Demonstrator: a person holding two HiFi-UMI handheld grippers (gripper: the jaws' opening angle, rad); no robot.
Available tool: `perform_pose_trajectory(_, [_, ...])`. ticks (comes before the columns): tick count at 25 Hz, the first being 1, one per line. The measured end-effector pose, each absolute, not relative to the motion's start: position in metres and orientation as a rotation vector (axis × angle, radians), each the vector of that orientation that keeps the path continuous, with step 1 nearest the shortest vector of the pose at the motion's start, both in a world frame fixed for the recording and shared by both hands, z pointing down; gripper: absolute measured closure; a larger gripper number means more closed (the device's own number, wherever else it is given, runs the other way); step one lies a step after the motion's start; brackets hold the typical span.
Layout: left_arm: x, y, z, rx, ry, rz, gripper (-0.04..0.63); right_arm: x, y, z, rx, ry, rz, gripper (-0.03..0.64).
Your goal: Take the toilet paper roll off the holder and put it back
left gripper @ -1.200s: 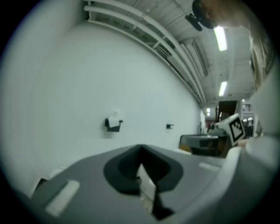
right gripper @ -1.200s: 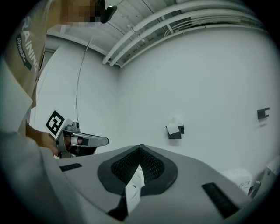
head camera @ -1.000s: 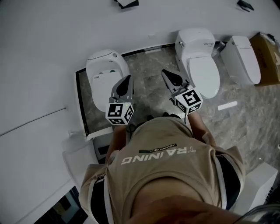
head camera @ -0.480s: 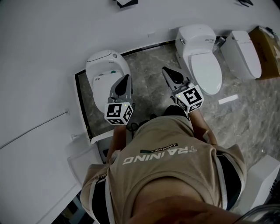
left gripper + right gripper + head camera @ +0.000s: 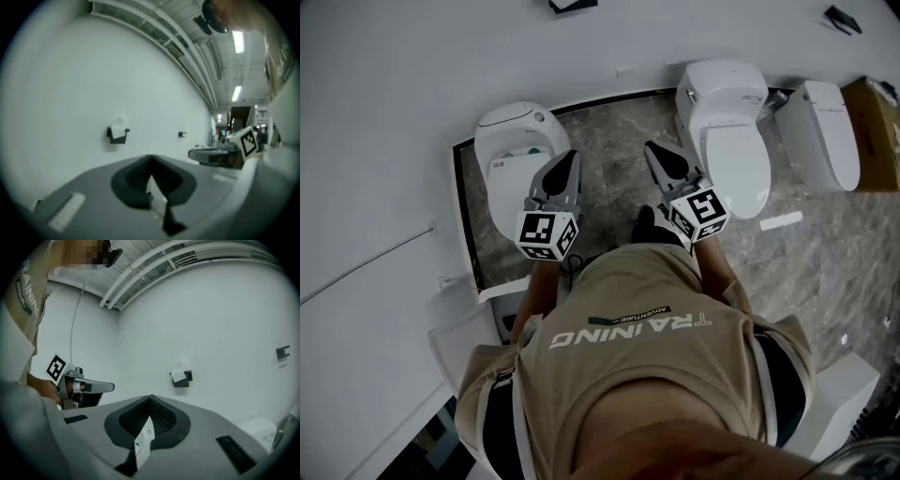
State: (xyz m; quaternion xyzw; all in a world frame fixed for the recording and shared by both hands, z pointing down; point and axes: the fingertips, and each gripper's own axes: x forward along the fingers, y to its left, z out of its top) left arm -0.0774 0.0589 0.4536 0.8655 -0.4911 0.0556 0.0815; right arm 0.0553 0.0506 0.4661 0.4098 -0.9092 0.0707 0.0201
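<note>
The person stands facing the white wall [image 5: 70,93] with one tool in each hand, both held out level in front of the chest and side by side. The left tool [image 5: 568,156] has its jaws pressed together with nothing between them, as its own view shows at the tips [image 5: 150,160]. The right tool [image 5: 652,148] is closed in the same way and carries nothing [image 5: 150,398].

The toilet paper roll [image 5: 180,371] sits in its dark holder [image 5: 182,382], which is fixed to the wall ahead of both tools and well apart from them. A loose sheet hangs down over the front of the holder. From the left tool's side the roll [image 5: 119,125] shows as a white lump on top of the holder [image 5: 117,136]. A second small dark fitting [image 5: 282,352] is fixed further along the wall to the right.

On the marble floor [image 5: 619,150], at the foot of the wall, stand three white toilets. The left toilet [image 5: 508,150] lies just beyond the left tool and the middle toilet [image 5: 727,122] just beyond the right one. The third toilet [image 5: 830,131] stands near the floor's right edge beside a cardboard box [image 5: 879,131].
</note>
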Motion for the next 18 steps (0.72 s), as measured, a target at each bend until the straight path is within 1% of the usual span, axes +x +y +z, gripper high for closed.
perform_pose_trajectory(4, [-0.069, 0.026, 0.437, 2.564, -1.507, 0.137, 0.595, 0.062, 0.006, 0.459, 1.205, -2.871, 0.201, 0.604])
perform_pose_trajectory(11, [-0.061, -0.016, 0.447, 2.463, -1.605, 0.113, 0.595, 0.060, -0.044, 0.471, 1.046, -2.908, 0.203, 0.603])
perform_pose_trajectory(18, [-0.079, -0.051, 0.448, 2.431, -1.616, 0.099, 0.595, 0.044, -0.079, 0.477, 0.992, -2.882, 0.248, 0.604])
